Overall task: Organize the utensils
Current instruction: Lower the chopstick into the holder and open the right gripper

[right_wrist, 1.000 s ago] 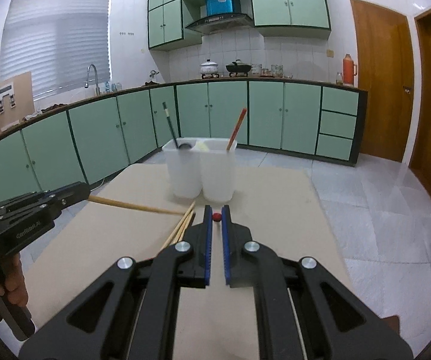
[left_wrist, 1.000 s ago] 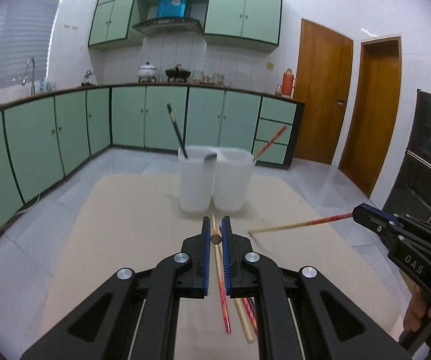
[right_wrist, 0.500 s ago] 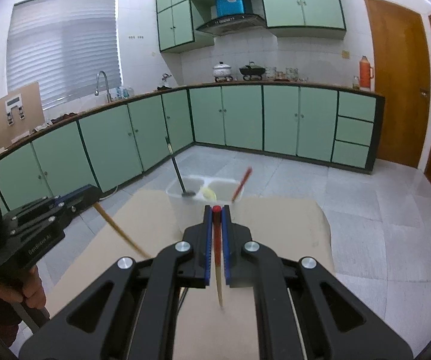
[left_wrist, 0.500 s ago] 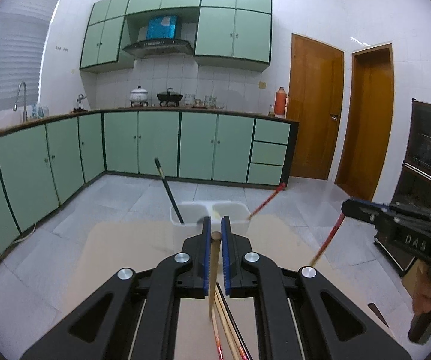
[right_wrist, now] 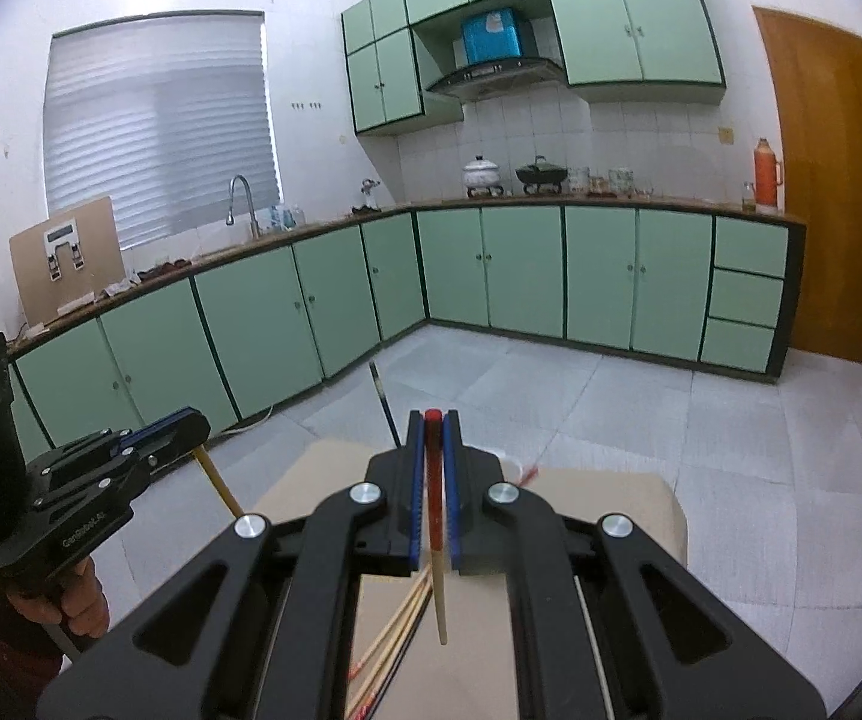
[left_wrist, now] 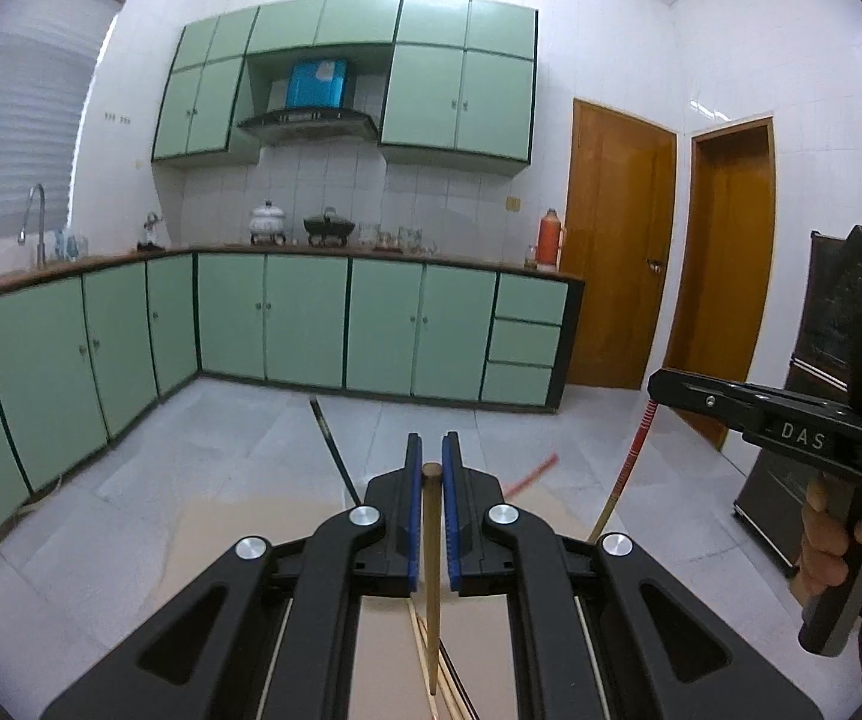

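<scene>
Where chopsticks hang, cabinets beyond.

Right gripper clamped on red-topped chopstick hanging downward; loose chopsticks on beige table; left gripper apparently gripping wooden chopstick.

The left gripper points a little below level, its jaws closed on a plain wooden chopstick that hangs down between the blue pads. The right gripper is tipped slightly downward too, jaws clamped on a red-topped chopstick hanging from them. Each is held by a pistol grip: the right hand wraps one handle, the left hand the other, both raised above the worktop.
</scene>
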`<state>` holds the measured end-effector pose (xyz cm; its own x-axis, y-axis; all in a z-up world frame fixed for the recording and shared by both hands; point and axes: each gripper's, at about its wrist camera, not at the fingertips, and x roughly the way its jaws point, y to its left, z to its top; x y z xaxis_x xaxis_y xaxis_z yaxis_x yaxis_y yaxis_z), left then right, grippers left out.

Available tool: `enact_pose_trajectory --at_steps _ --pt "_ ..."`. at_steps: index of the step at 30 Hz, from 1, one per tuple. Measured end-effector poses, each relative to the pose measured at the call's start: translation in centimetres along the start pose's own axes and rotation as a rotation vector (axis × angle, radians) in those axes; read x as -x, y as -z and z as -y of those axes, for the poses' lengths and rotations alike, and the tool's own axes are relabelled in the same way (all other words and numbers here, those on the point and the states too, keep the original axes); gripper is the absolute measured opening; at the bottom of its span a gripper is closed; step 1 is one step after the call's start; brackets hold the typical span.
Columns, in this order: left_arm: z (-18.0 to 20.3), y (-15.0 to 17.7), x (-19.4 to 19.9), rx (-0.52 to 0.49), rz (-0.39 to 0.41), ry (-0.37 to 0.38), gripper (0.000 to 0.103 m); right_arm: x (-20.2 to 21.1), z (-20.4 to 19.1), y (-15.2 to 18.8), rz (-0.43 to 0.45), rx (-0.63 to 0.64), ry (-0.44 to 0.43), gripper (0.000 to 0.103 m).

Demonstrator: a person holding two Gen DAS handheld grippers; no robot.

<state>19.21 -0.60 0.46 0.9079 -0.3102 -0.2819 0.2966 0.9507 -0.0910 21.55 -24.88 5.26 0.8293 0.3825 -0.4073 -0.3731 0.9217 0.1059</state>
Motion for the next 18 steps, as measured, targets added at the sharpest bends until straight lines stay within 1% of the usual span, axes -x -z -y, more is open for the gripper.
enact_pose_trajectory --at_steps 5,8,12,15,18 --pt "-0.2 -3.3 -0.9 -0.030 0.064 -0.010 0.006 -1.1 0.2 -3.4 0.036 0.016 -0.001 0.005" --pt "-0.4 -5.4 -2.4 -0.040 0.096 -0.025 0.006 -2.3 0.6 -5.5 0.059 0.024 0.012 0.005" --pt "-0.9 -7.7 -4.7 -0.060 0.144 -0.058 0.006 -4.4 1.6 -7.4 0.085 0.022 0.030 0.005" --pt "-1.2 -8.7 -7.0 -0.054 0.160 -0.063 0.006 -6.2 2.4 -7.8 0.089 0.016 0.046 0.005" --pt "-1.5 -8.6 -9.4 -0.038 0.147 -0.065 0.006 -8.4 3.6 -7.6 0.087 0.002 0.063 0.005"
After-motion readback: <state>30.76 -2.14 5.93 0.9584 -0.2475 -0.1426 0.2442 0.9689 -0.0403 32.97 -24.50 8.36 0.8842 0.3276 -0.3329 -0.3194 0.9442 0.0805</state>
